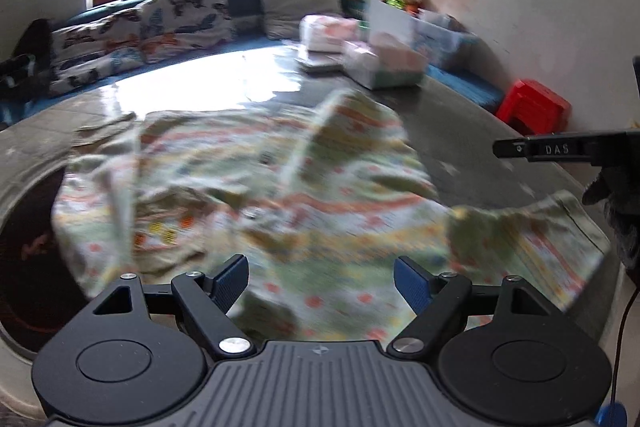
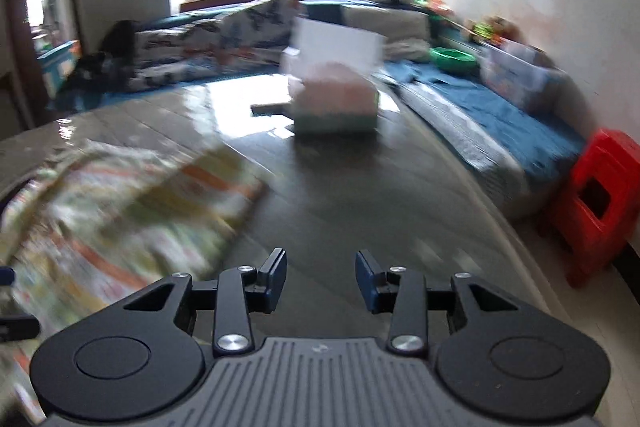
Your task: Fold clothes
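A crumpled garment [image 1: 256, 187] with a green, yellow and orange print lies spread over the dark table [image 1: 460, 123]. My left gripper [image 1: 320, 285] hovers open just above its near edge, with nothing between the blue pads. The right gripper's black body [image 1: 560, 147] pokes in at the right of the left wrist view, beside the garment's right corner. In the right wrist view the garment [image 2: 112, 211] is a blurred heap at the left. My right gripper [image 2: 321, 279] stands open over the bare table [image 2: 360, 187], to the right of the cloth.
A tissue box [image 2: 336, 103] and wrapped packs [image 1: 332, 35] sit at the table's far side. Patterned cushions [image 1: 140, 27] line a bench under the window. A red plastic stool [image 2: 600, 203] stands at the right by the wall, next to a blue mat [image 2: 500, 123].
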`<state>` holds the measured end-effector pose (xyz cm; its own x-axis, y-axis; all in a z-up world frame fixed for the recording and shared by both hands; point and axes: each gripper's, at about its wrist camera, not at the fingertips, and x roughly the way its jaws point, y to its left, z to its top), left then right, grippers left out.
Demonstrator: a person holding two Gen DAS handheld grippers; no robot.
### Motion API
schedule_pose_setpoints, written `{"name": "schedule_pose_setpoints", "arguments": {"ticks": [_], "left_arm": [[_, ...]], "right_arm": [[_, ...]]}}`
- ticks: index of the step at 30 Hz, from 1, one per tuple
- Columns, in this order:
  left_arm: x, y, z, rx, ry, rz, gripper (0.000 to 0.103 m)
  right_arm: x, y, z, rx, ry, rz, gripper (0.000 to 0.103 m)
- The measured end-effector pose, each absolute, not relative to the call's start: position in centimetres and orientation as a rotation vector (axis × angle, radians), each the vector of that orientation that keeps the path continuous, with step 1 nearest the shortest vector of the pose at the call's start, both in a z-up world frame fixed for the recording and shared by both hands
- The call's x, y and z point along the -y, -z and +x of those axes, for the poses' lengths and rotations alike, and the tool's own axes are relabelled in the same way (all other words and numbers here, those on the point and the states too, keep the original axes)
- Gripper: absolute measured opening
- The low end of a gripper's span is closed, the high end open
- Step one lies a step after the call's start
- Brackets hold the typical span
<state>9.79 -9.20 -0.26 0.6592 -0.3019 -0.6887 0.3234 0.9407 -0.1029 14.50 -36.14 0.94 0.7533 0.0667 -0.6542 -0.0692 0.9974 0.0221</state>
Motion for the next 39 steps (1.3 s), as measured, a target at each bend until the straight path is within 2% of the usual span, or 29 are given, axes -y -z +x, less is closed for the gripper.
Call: {"name": "schedule_pose_setpoints", "arguments": {"ticks": [10, 17, 23, 27, 30, 39], "left_arm": [[5.4, 0.7, 11.7, -0.794, 0.243, -0.032, 0.082], [4.8, 1.1, 12.0, -0.813, 0.245, -0.049, 0.083], [4.9, 1.4, 12.2, -0.822, 0.256, -0.056, 0.083], [5.0, 1.7, 12.3, -0.828, 0.259, -0.058, 0.083], [4.9, 1.6, 12.3, -0.826, 0.258, -0.06, 0.082], [2.1, -0.8, 12.9, -0.76, 0.188, -0.093, 0.082]], "right_arm": [[25.4, -1.5, 24.9, -0.727, -0.333, -0.042, 0.029], [22.5, 2.0, 29.6, -0.813, -0.331, -0.049, 0.029], [22.3, 3.4, 30.2, -0.822, -0.322, -0.034, 0.027], [22.4, 3.4, 30.1, -0.813, -0.315, -0.032, 0.008], [22.1, 3.2, 30.1, -0.797, -0.304, -0.038, 0.003], [20.7, 0.5, 29.5, -0.7, -0.354, -0.017, 0.002]]}}
